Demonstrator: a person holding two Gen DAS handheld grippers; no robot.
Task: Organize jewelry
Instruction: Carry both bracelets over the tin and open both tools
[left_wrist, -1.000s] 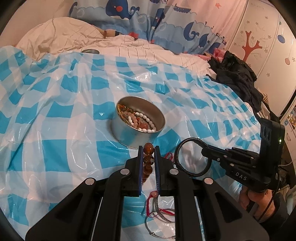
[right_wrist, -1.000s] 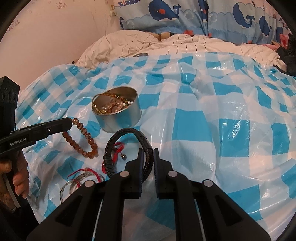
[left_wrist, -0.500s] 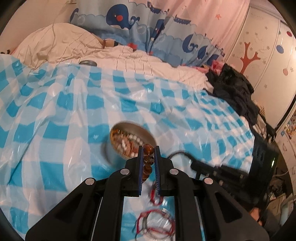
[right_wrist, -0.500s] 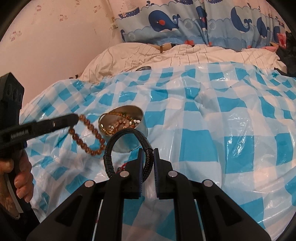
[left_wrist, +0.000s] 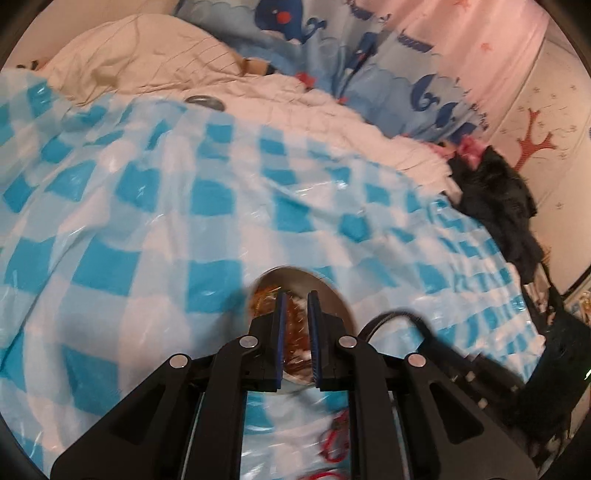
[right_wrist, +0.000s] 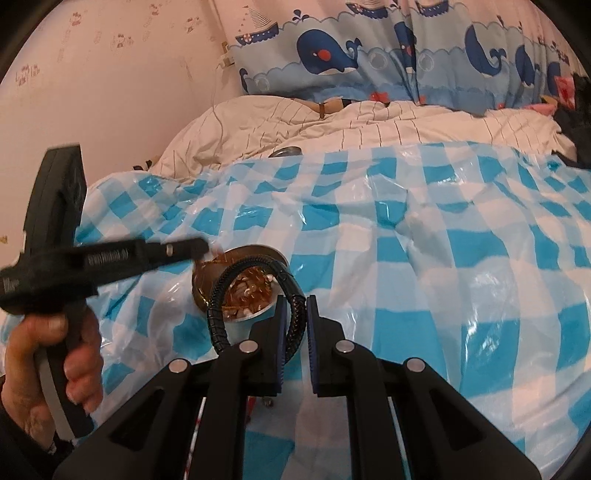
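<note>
A round metal tin (left_wrist: 334, 291) (right_wrist: 238, 320) with jewelry inside stands on the blue-checked plastic sheet (left_wrist: 155, 236). My left gripper (left_wrist: 296, 300) (right_wrist: 201, 248) hovers over the tin's rim, shut on a brown bead bracelet (left_wrist: 295, 326), which is blurred and hangs toward the tin's inside. A hand (right_wrist: 55, 354) holds that gripper. My right gripper (right_wrist: 297, 301) is shut on a black braided bracelet (right_wrist: 218, 295), whose loop hangs in front of the tin. That loop (left_wrist: 400, 319) also appears right of the tin in the left wrist view.
Red cord bracelets (left_wrist: 332, 441) and thin rings lie on the sheet near me, below the grippers. A silver lid (left_wrist: 205, 101) (right_wrist: 285, 151) sits at the sheet's far edge against a cream quilt (right_wrist: 332, 125). Dark clothes (left_wrist: 498, 206) are piled at the right.
The left gripper carried the brown beads forward until they hang over the tin. The right gripper moved closer to the tin with the black bracelet, and both views tilted up.
</note>
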